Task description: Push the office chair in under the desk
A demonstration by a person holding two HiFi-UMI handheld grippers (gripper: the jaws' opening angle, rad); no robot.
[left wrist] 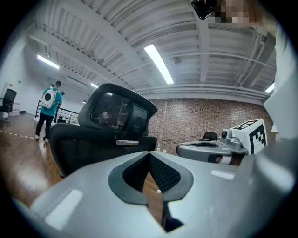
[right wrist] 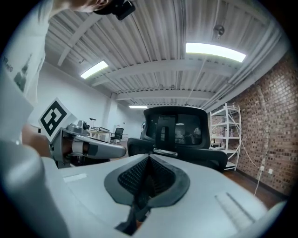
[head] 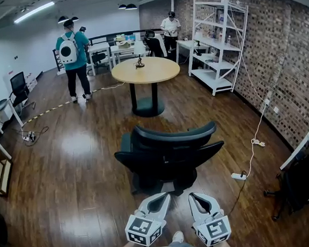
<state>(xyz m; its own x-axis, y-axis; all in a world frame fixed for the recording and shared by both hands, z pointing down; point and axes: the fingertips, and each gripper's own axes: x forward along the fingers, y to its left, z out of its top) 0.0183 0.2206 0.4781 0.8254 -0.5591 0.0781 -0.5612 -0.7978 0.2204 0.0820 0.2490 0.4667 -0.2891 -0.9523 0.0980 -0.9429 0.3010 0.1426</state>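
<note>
Left gripper [head: 160,198] and right gripper [head: 197,198], both closed, empty, near chair [head: 168,156]; probably heavy, free-rolling: push stiff backrest [head: 174,133].

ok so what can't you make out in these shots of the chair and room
Office chair base and wheels: head view, mostly hidden under its own seat and backrest.
White surface at the right edge: head view, cut off by the frame; cannot tell if it is the desk.
Small object on the round table: head view, too small to name.
</note>
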